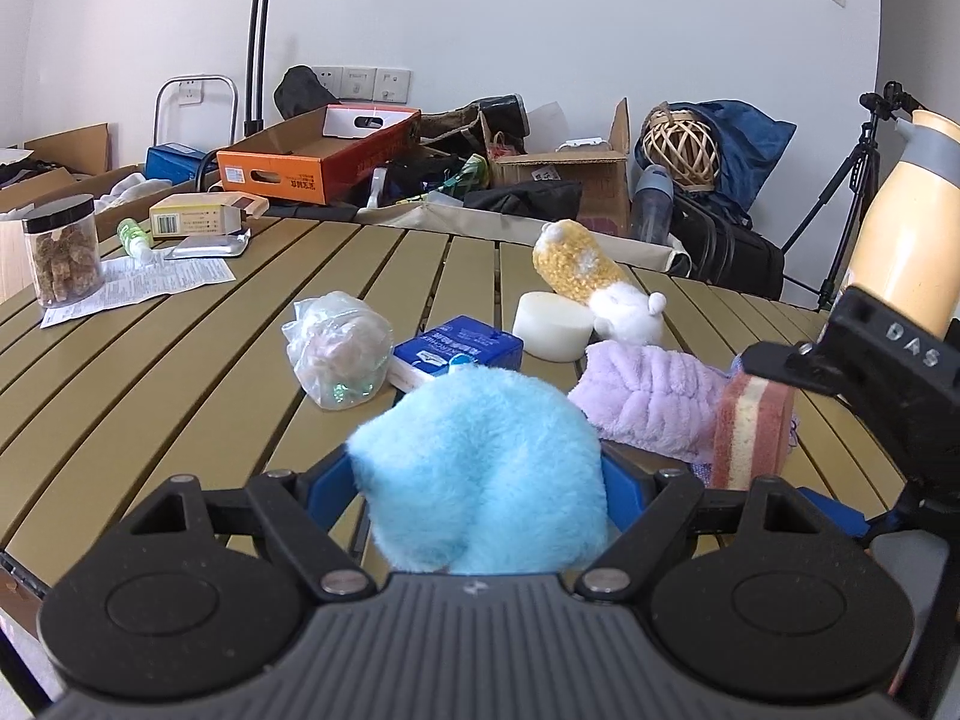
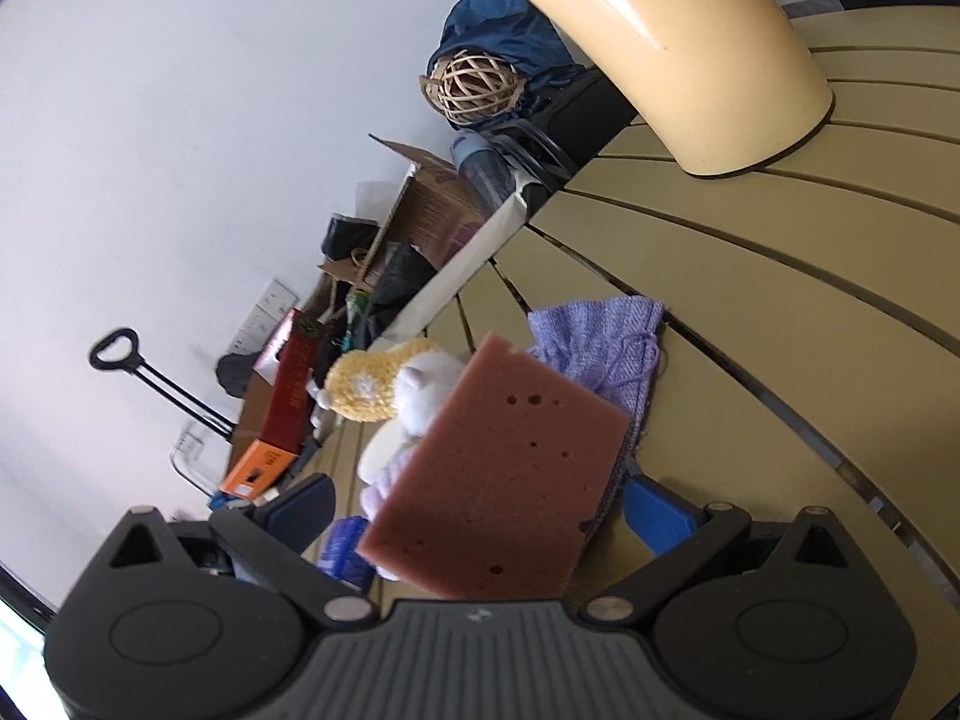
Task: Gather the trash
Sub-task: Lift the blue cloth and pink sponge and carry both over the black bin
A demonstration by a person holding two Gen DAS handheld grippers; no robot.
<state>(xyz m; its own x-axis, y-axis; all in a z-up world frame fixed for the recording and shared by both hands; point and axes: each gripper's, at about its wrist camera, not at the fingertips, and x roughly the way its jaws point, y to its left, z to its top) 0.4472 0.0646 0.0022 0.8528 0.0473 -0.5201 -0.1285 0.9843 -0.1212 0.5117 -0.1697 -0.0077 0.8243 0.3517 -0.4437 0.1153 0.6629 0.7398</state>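
Your left tool (image 1: 480, 474) is clamped on a fluffy light-blue cloth (image 1: 480, 474), which fills the lower middle of the left wrist view and hides both blue pads except their outer edges. Your right tool (image 2: 480, 504) holds a brown sponge (image 2: 504, 480) between its blue pads, lifted off the slatted counter (image 2: 780, 300); that view is rolled, so the counter runs diagonally from lower left to upper right.

Only the left view shows the trash-like items at the middle of the frame: a crumpled clear plastic bag (image 1: 339, 351), and just to its right a blue and white carton (image 1: 453, 351). Further left you see a jar with a black lid (image 1: 63, 249), a printed paper sheet (image 1: 138, 288) and a small yellow box (image 1: 198, 216).

That view also catches your right tool from outside at the right edge, with the sponge (image 1: 753, 432) seen edge-on, showing a pale middle layer.

Only the right view shows a knitted purple cloth (image 2: 606, 336) behind the sponge and the base of the cream flask (image 2: 690, 48) standing on the counter at the top. Both views share the yellow and white plush toy (image 1: 594, 279) and the fluffy lilac cloth (image 1: 648, 402)
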